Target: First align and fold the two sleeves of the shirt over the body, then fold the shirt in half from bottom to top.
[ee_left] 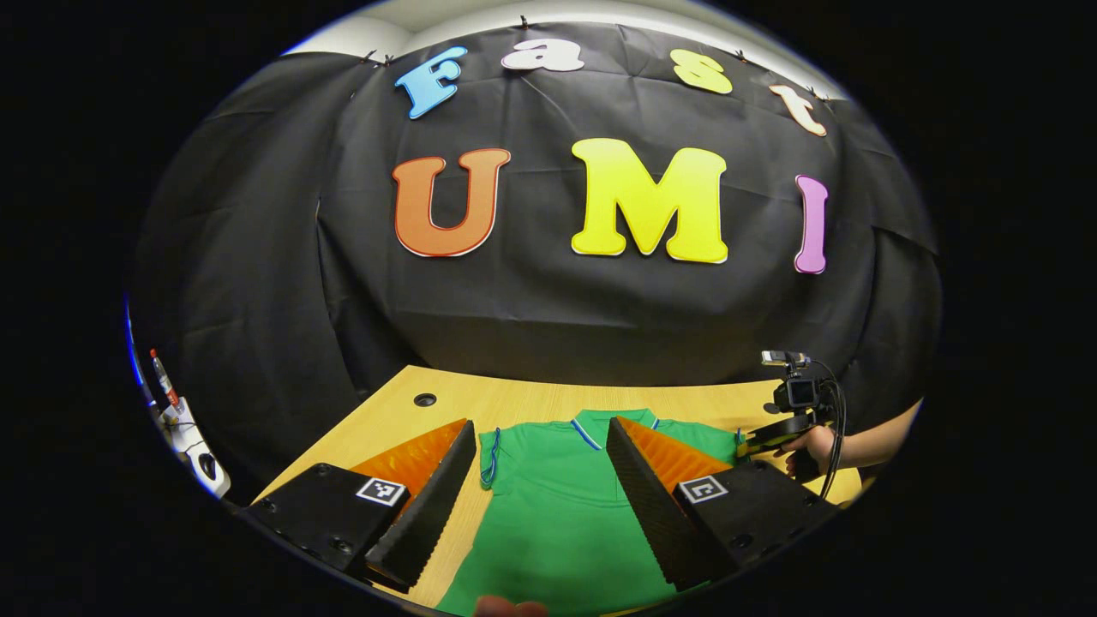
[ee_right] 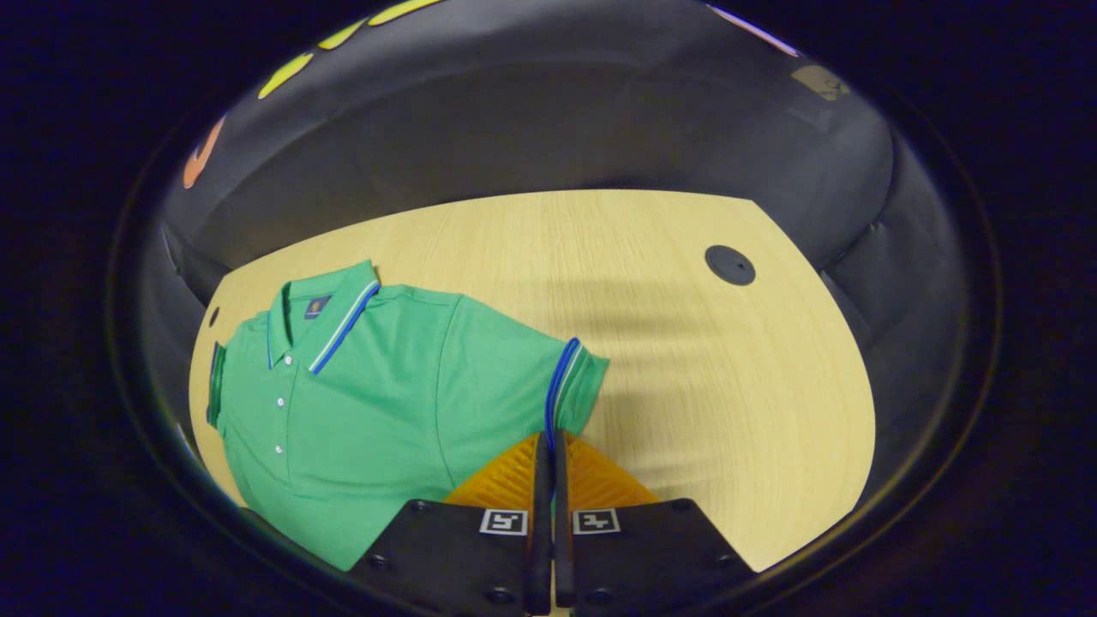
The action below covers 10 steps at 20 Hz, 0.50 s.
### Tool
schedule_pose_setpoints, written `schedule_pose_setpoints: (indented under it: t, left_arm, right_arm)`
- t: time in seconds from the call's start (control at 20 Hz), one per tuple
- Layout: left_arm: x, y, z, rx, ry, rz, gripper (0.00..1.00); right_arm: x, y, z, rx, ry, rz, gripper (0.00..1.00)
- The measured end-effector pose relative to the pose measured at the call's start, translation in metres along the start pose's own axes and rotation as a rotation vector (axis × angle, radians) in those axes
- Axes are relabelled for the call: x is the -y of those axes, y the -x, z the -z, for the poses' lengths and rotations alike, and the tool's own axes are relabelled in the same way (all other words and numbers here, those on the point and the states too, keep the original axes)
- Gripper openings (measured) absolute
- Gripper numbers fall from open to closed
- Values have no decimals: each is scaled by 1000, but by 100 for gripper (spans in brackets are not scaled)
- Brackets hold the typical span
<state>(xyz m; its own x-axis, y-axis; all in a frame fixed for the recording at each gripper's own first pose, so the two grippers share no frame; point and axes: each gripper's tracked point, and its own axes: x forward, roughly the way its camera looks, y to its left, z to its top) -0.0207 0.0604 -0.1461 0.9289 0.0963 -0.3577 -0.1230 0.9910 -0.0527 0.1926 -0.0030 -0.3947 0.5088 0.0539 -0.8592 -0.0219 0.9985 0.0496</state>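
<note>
A green polo shirt (ee_right: 360, 403) lies flat on a pale wooden counter (ee_right: 686, 360), front side up, with its collar (ee_right: 330, 321) toward the far edge. The collar and the sleeve cuffs carry blue and white trim, and small white buttons run down the placket.

In the right gripper view, the shirt lies toward the left of the counter. One short sleeve (ee_right: 523, 377) spreads out to the side, not folded over the body. The right gripper (ee_right: 548, 454) has its jaws pressed together at the trimmed cuff (ee_right: 561, 386) of that sleeve; the cuff's edge runs down into the line between the two jaws, so they appear to be pinching it. A round dark cap (ee_right: 730, 265) sits in the counter well apart from the shirt, toward the far right.

In the left gripper view, the left gripper (ee_left: 540, 467) hovers above the lower body of the shirt (ee_left: 561, 514), with its jaws wide apart and nothing between them. Farther off on the right, a hand (ee_left: 814, 446) holds the other gripper (ee_left: 776, 435) at the shirt's sleeve edge, with a small camera (ee_left: 797, 390) mounted on top of it. A round hole (ee_left: 425, 399) shows in the counter (ee_left: 523, 403) near the far left corner. Black cloth (ee_left: 531, 300) hangs behind the counter.
</note>
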Motion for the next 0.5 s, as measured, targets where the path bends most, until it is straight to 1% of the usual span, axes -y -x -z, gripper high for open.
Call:
schedule_pose_setpoints:
  t: [0.05, 0.1, 0.2, 0.35, 0.5]
  left_arm:
    - [-2, -1, 0, 0, 4, -2, 100]
    - [-4, -1, 2, -3, 10, -5, 100]
    - [-7, -2, 5, -10, 30, -7, 100]
    - [-11, 0, 9, -12, 44, -10, 100]
    - [-18, -1, 9, -4, 46, -13, 100]
  right_arm:
    - [-1, 4, -4, 16, -23, -8, 3]
    - [2, 9, -8, 29, -37, -7, 5]
    - [1, 19, -11, 44, -50, -17, 4]
    - [-4, 34, -20, 70, -32, -28, 5]
    - [-25, 48, -34, 101, 4, -48, 4]
